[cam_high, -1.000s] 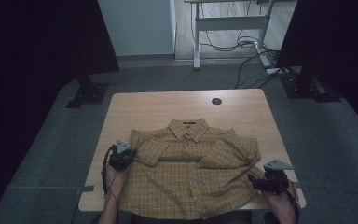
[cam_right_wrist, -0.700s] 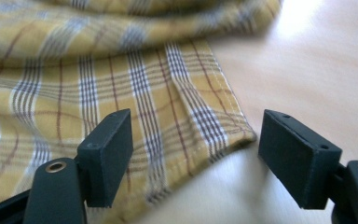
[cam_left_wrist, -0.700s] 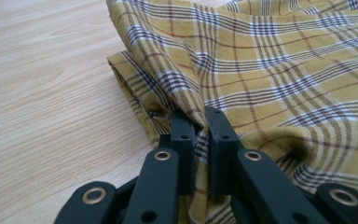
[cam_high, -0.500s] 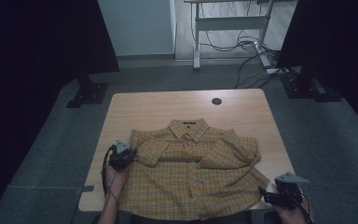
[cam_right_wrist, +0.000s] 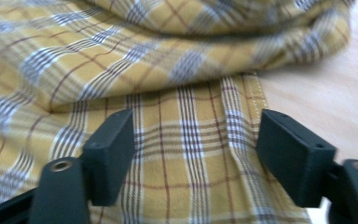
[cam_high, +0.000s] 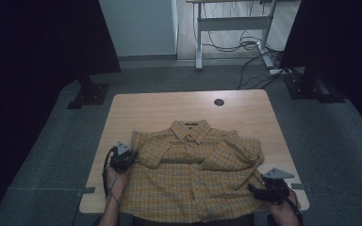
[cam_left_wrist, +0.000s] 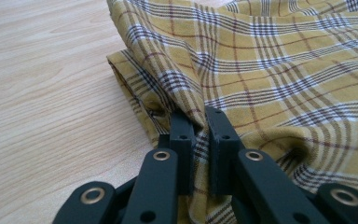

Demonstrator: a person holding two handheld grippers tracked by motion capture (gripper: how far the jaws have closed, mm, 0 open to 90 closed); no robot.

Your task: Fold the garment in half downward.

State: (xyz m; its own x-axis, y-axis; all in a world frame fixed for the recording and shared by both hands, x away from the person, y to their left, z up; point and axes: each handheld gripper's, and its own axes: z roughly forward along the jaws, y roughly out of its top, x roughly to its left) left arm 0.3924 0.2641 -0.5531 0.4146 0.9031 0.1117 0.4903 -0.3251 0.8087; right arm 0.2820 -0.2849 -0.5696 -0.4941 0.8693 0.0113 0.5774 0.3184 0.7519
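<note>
A yellow plaid shirt [cam_high: 193, 174] lies face up on the wooden table [cam_high: 169, 108], collar at the far side, both short sleeves folded in over the chest. My left gripper [cam_high: 133, 158] is at the shirt's left edge; in the left gripper view it [cam_left_wrist: 199, 123] is shut on a pinched fold of the shirt [cam_left_wrist: 270, 65]. My right gripper [cam_high: 253, 189] is at the shirt's lower right corner. Its jaws [cam_right_wrist: 196, 135] have just been closing but still stand apart, with the hem of the shirt [cam_right_wrist: 121, 60] lying flat between them, unpressed.
A small dark round hole [cam_high: 219, 102] sits near the table's far edge. Bare wood [cam_left_wrist: 42, 93] lies left of the shirt and beyond the collar. Black stands [cam_high: 89, 89] flank the table on the floor; a desk frame with cables [cam_high: 235, 42] stands behind.
My right gripper drew away to the near right of the shirt, then came back left to its lower right corner. The left gripper and the shirt have stayed still.
</note>
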